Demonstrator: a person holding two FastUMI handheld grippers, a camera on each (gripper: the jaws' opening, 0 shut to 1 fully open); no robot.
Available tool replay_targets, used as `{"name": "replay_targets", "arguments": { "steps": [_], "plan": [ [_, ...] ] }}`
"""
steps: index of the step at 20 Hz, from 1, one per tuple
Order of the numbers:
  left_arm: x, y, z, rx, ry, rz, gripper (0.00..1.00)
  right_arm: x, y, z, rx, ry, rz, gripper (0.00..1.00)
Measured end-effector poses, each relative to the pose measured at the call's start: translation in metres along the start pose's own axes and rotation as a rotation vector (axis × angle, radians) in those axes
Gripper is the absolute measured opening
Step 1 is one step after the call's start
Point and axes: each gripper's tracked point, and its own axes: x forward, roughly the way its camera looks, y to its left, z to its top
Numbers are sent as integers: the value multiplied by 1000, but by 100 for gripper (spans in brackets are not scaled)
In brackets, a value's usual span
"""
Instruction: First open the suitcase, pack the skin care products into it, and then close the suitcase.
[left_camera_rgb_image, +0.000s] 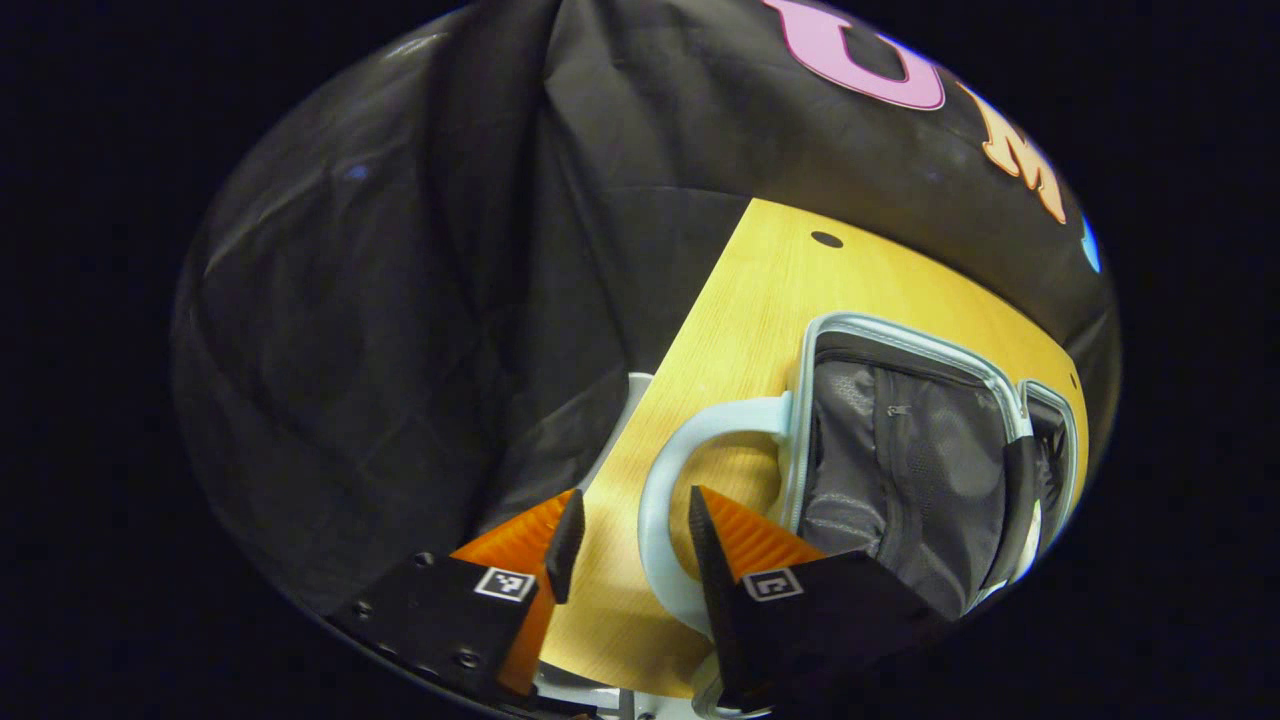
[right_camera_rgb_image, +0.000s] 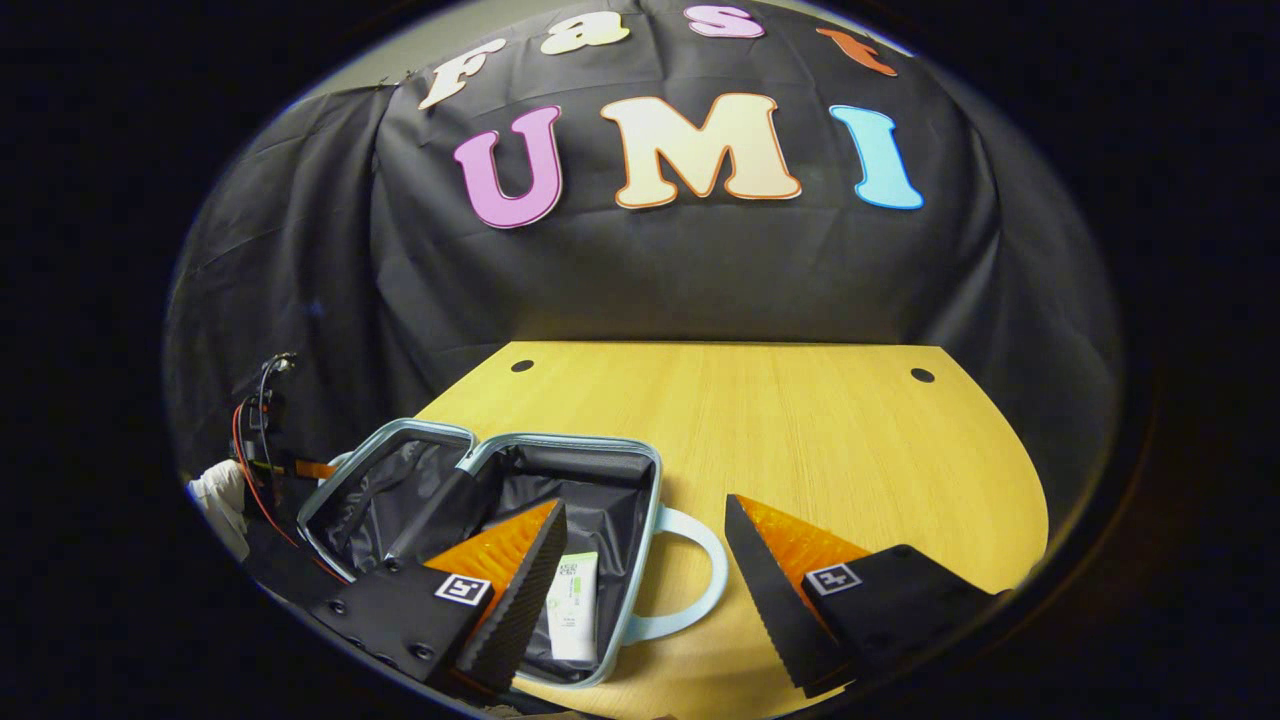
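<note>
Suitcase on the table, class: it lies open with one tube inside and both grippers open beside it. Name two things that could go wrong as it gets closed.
1. The tube lies near the suitcase rim on the handle side; it could get pinched as the halves meet.
2. The left gripper straddles the handle near the table edge; a pull there might drag the case off.

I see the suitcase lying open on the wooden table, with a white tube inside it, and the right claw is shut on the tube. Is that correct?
Not quite. The suitcase does lie open on the wooden table with the white tube inside it, but the right claw is open and holds nothing; the tube lies apart from its fingers. The right gripper view shows this.
</note>
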Motion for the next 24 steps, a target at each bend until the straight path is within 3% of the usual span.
{"name": "replay_targets", "arguments": {
  "steps": [3,6,7,8,10,12,18,24],
  "plan": [
    [6,-3,-5,17,44,-22,45,-1,-3,0,-4,-2,-10,98],
    [15,-15,-10,9,93,-67,43,-1,-3,1,-8,-9,-9,98],
    [16,-20,-12,-14,98,-69,37,0,-3,-1,-8,-6,-6,98],
    [15,-21,-11,-25,101,-61,18,1,-3,-3,-6,0,-3,98],
    [5,-21,-2,-50,88,-61,10,2,-4,-3,-8,-8,4,98],
    [-9,-22,1,-73,88,-53,7,1,-5,1,-8,-23,13,98],
    [-83,-25,56,-95,-72,-67,5,-5,-22,15,-25,-62,33,98],
    [-152,-75,88,-8,-213,-107,5,-20,-39,24,-31,-120,76,98]
  ]
}}
